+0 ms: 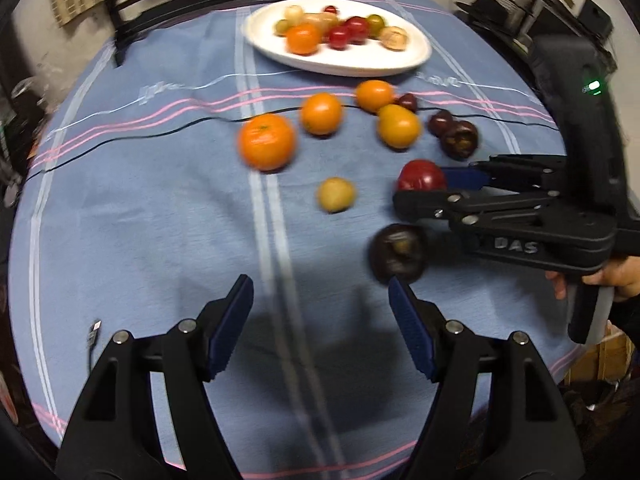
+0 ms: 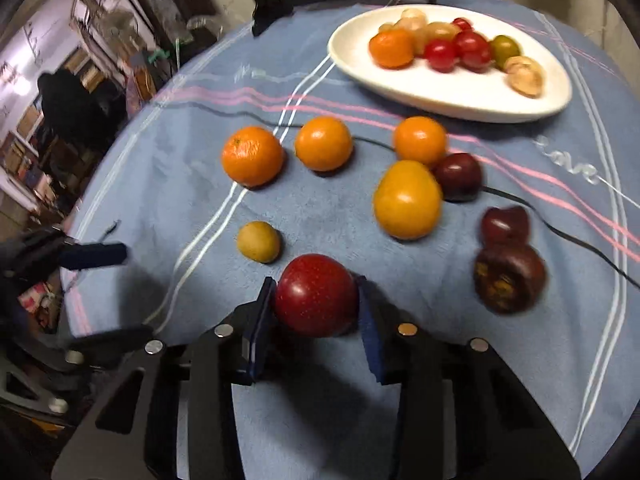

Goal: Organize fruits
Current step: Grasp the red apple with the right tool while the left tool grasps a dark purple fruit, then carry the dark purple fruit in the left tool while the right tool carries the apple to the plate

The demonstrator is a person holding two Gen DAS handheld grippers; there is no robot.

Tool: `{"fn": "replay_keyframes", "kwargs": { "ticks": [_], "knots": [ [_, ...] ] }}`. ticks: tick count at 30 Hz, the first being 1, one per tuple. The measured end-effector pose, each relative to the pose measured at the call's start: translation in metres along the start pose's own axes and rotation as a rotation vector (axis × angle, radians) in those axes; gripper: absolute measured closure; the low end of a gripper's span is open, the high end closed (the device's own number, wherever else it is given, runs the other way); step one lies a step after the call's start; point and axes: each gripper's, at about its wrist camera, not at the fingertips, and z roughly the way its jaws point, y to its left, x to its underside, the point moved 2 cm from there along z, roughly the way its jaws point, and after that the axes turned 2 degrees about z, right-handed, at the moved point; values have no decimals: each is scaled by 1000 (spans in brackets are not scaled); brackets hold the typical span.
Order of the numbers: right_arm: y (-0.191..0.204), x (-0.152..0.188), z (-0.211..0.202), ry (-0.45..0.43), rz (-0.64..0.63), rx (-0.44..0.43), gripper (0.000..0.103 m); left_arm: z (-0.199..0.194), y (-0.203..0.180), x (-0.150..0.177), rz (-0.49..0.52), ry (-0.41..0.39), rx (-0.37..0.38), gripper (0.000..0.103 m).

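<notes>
Glossy red, round apple (image 2: 316, 295) on the blue striped tablecloth (image 2: 328, 216), bracketed by my right tongs (image 2: 314, 322), contact unclear; left tongs (image 1: 320, 328) spread, empty. Risk: the smooth skin squirts sideways toward the small yellow fruit (image 2: 258, 241).

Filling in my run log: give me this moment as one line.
right gripper: closed around red apple on tablecloth | left gripper: open, empty | white plate: holds small fruits
</notes>
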Motion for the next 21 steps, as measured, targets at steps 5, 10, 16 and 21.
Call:
{"fn": "replay_keyframes", "kwargs": {
  "ticks": [5,10,16,21],
  "knots": [
    [-33,18,-31,-32,117,11,63,18,-32,-12,88,2,32,31],
    [-47,38,-41,-35,181,20,63,45,-49,-18,125,40,29,33],
    [-43,42,-39,-33,182,13,63,51,-44,-17,111,62,30,58],
    [-36,40,-39,-36,164,4,63,38,-37,-15,92,34,21,58]
  ]
}}
